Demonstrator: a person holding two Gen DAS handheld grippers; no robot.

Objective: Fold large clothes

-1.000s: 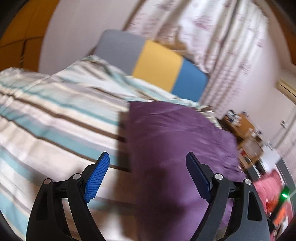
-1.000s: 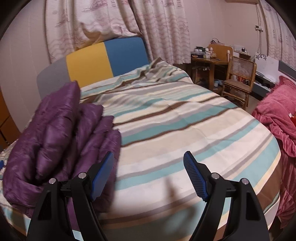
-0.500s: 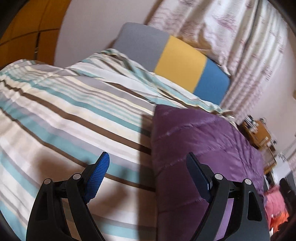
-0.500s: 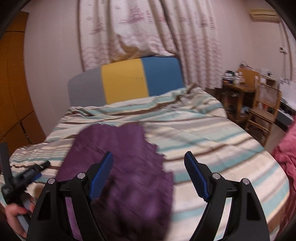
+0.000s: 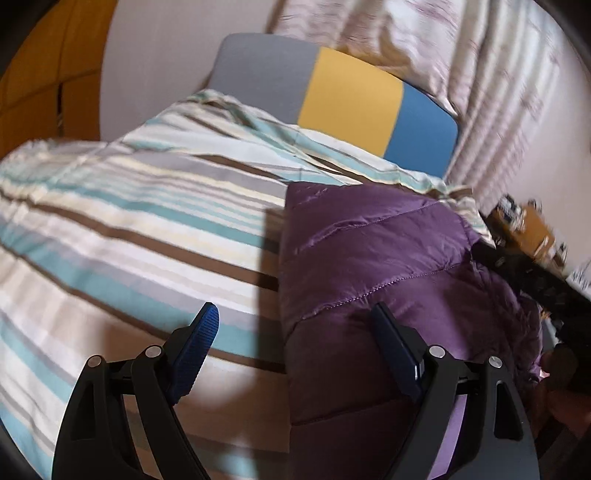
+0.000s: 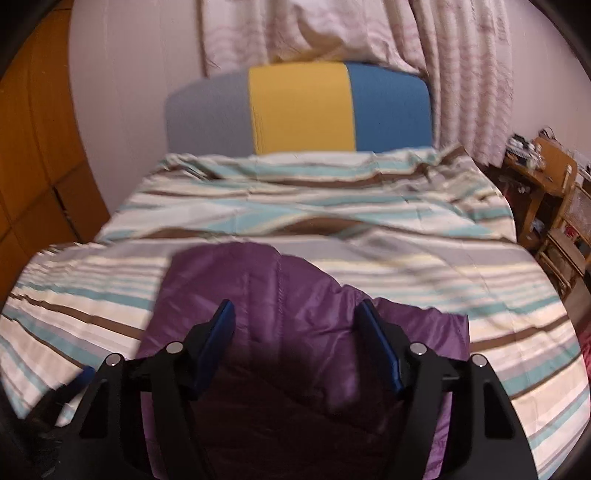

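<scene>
A purple quilted jacket [image 5: 388, 258] lies folded on the striped bed [image 5: 129, 221]. My left gripper [image 5: 295, 332] is open and empty, straddling the jacket's left edge from above. In the right wrist view the jacket [image 6: 295, 295] lies under my right gripper [image 6: 295, 328], which is open and empty above its near part. The right gripper also shows as a blurred dark shape [image 5: 535, 280] at the right of the left wrist view. The left gripper shows blurred at the lower left of the right wrist view [image 6: 70, 384].
A grey, yellow and blue headboard [image 6: 303, 107] stands at the bed's far end under curtains [image 6: 332, 29]. A wooden desk and chair [image 6: 543, 184] stand to the right. An orange wardrobe [image 6: 33, 147] is on the left.
Both grippers have swung toward the jacket. The right gripper now hovers over it with the jaws a little narrower. The jacket has settled flat on the bed.
</scene>
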